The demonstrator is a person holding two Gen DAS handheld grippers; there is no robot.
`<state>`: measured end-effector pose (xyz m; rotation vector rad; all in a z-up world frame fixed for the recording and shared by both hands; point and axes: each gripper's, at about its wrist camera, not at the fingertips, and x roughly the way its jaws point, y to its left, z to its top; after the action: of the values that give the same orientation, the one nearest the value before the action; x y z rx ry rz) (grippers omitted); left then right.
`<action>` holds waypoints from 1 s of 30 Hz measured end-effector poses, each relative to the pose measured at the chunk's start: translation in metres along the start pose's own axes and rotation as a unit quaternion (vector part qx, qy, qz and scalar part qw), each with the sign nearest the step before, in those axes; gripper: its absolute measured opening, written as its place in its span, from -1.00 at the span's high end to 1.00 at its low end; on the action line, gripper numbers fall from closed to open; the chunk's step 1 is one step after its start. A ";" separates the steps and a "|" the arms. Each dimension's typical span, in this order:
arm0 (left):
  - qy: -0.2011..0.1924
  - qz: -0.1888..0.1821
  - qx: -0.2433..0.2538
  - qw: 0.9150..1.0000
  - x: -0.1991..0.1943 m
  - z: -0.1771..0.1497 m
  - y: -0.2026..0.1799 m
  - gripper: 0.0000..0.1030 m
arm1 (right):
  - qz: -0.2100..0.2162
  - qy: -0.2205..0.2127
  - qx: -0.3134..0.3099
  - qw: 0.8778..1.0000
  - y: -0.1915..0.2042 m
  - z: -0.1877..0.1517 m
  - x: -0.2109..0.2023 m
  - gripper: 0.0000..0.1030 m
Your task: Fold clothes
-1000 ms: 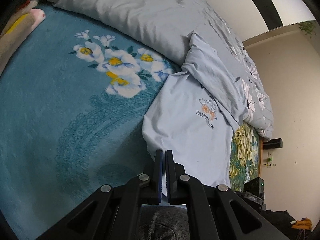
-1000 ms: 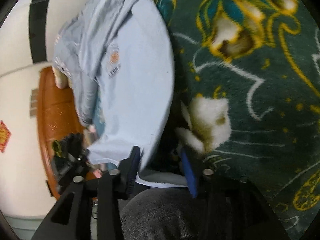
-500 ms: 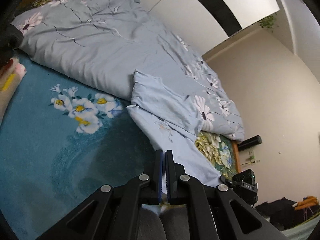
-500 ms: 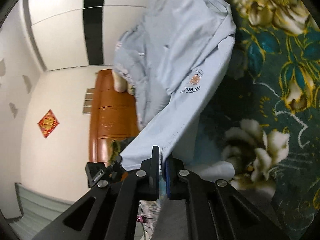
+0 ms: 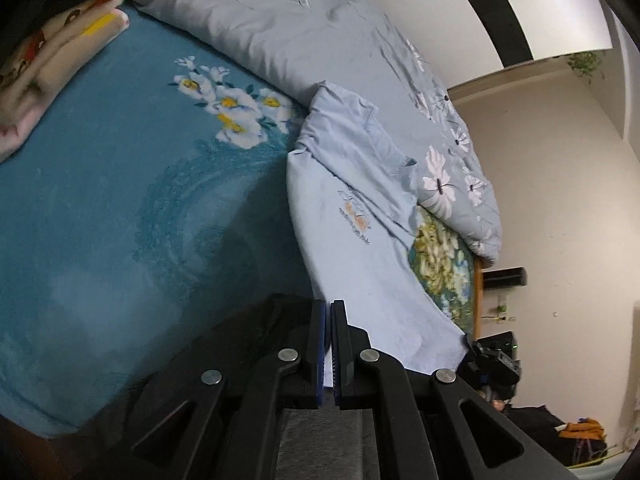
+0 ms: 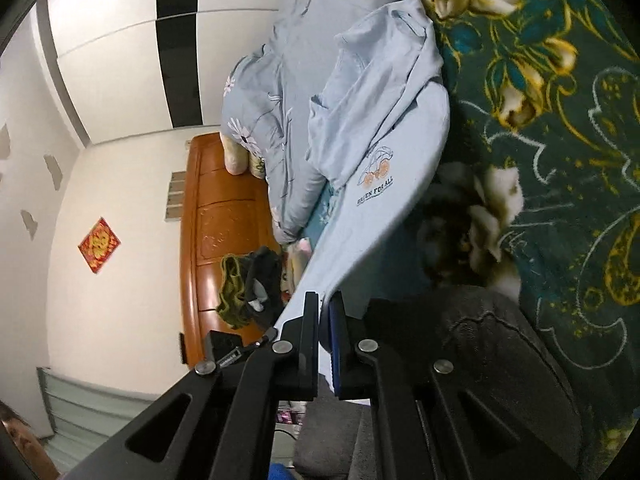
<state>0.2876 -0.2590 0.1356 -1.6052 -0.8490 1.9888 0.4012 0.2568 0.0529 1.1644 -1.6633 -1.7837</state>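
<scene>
Shirt [image 5: 360, 248] on the bed, near the grey quilt [image 5: 280, 20], sleeves already folded inward. Left gripper [image 5: 327, 320] and right gripper [image 6: 324, 312] both pinched on its bottom hem, lifted. Remaining, probably: hem to collar, then smoothing.

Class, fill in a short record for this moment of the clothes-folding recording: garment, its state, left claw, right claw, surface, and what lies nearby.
garment: light blue T-shirt with a small orange print and lettering on the chest
state: upper part folded over itself, lower hem lifted
left claw: left claw shut on one hem corner
right claw: right claw shut on the other hem corner
surface: teal floral blanket on the bed
nearby: grey floral duvet behind the shirt; folded blanket at the left edge
</scene>
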 end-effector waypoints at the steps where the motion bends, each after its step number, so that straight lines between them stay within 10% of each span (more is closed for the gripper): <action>1: 0.000 -0.003 0.001 1.000 -0.001 0.002 -0.002 0.95 | 0.006 -0.002 0.002 1.000 -0.001 0.001 -0.001 0.91; 16: 0.002 -0.050 -0.083 0.995 0.081 0.135 -0.020 0.95 | 0.082 -0.084 0.077 0.990 -0.017 0.083 0.009 0.91; 30: 0.003 -0.073 -0.229 0.971 0.216 0.255 0.003 0.92 | 0.061 -0.143 0.178 0.972 -0.059 0.222 0.049 0.91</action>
<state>-0.0094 -0.1618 0.0172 -1.7212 -1.4633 1.7672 0.2092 0.3607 -0.0336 0.9479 -2.2462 -1.6831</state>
